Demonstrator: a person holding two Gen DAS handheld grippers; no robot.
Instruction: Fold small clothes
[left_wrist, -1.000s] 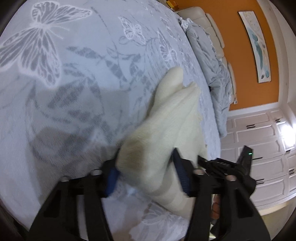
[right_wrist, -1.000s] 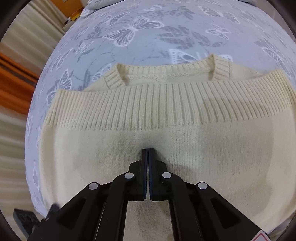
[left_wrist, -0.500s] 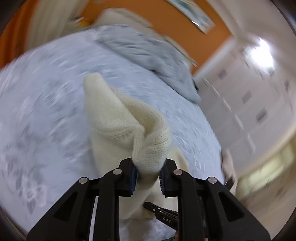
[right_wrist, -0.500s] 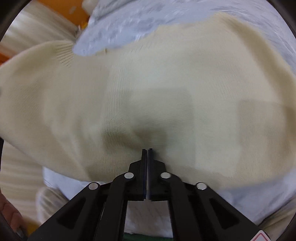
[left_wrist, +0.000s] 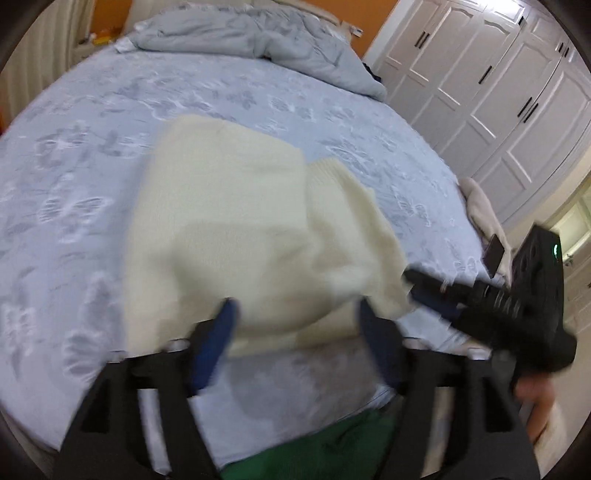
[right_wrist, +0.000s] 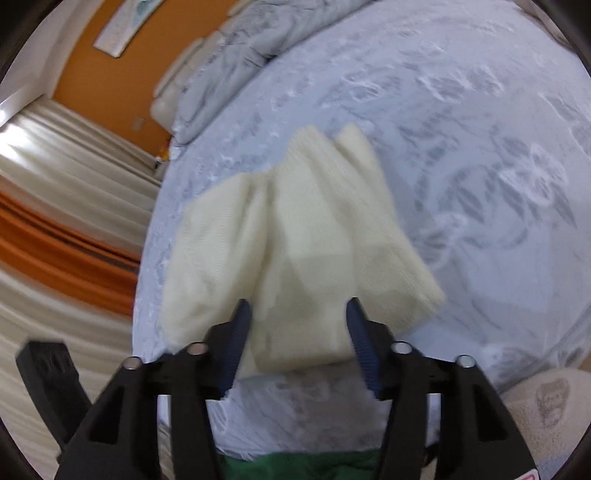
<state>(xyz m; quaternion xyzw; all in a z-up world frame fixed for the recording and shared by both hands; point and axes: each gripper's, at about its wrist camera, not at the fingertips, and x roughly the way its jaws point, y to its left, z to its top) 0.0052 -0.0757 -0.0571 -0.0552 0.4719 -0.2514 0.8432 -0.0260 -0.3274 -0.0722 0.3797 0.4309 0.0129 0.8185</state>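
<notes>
A cream knitted sweater (left_wrist: 236, 229) lies folded on the pale blue butterfly bedsheet (left_wrist: 74, 184). My left gripper (left_wrist: 297, 325) hovers over its near edge. Its jaws are opening wide and the blue pads (left_wrist: 221, 332) stand clear of the knit. In the right wrist view the same sweater (right_wrist: 303, 236) lies in a folded bundle. My right gripper (right_wrist: 297, 321) is opening above that bundle's near end, and its pads press on nothing. The right gripper (left_wrist: 424, 291) also shows at the sweater's right edge in the left wrist view. Both views are motion-blurred.
A crumpled grey duvet (left_wrist: 251, 33) lies at the far end of the bed. White wardrobe doors (left_wrist: 498, 92) stand to the right. A dark phone (left_wrist: 495, 251) rests on a beige cloth at the bed's edge. A beige printed garment (right_wrist: 546, 398) lies near right. Cream curtains (right_wrist: 55, 184) hang left.
Both grippers were shut on the sweater and carried it through the air. Now both have opened and drawn back, and the sweater lies folded on the sheet.
</notes>
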